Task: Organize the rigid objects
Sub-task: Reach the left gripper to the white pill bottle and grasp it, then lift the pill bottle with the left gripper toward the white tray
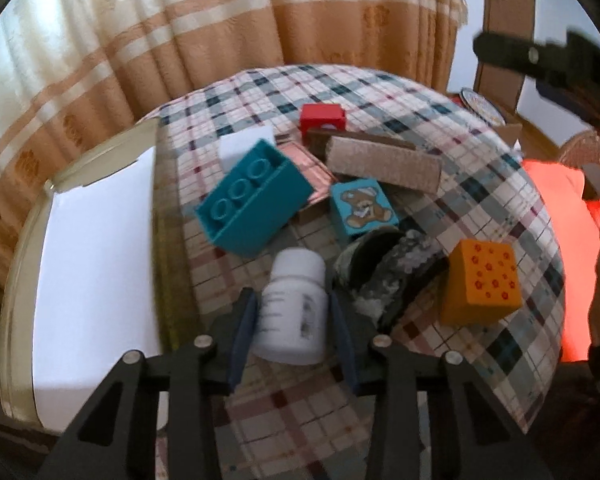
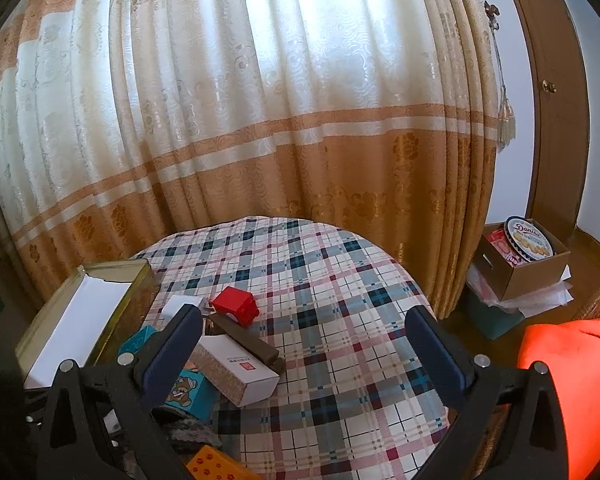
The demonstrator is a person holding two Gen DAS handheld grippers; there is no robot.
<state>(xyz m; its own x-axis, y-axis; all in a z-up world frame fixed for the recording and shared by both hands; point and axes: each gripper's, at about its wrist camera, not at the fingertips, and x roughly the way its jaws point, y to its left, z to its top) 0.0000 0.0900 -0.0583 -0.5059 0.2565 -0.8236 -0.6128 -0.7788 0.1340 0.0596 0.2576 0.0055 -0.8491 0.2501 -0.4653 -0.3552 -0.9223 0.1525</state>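
From the left wrist view, the left gripper (image 1: pixel 294 312) has closed onto a white pill bottle (image 1: pixel 294 304), one blue pad pressed to each flank, so the bottle is pinched across its body with its cap pointing away. It lies tilted on the plaid tablecloth (image 1: pixel 480 184), apparently the first piece being claimed from the heap. Beyond it lie a teal toy brick (image 1: pixel 252 204), a teddy-bear block (image 1: pixel 364 210), a long patterned carton (image 1: pixel 384 164), a red block (image 1: pixel 322 120) and, to the side, an orange dotted block (image 1: pixel 482 282). To the left stands an open, paper-lined tin box (image 1: pixel 96 264), which I take to be where the sorted things go. From the right wrist view, the right gripper (image 2: pixel 304 356) hangs above bare cloth with its jaws wide apart and nothing between them, seemingly waiting while the other hand works. The tin and the heap lie at its lower left.
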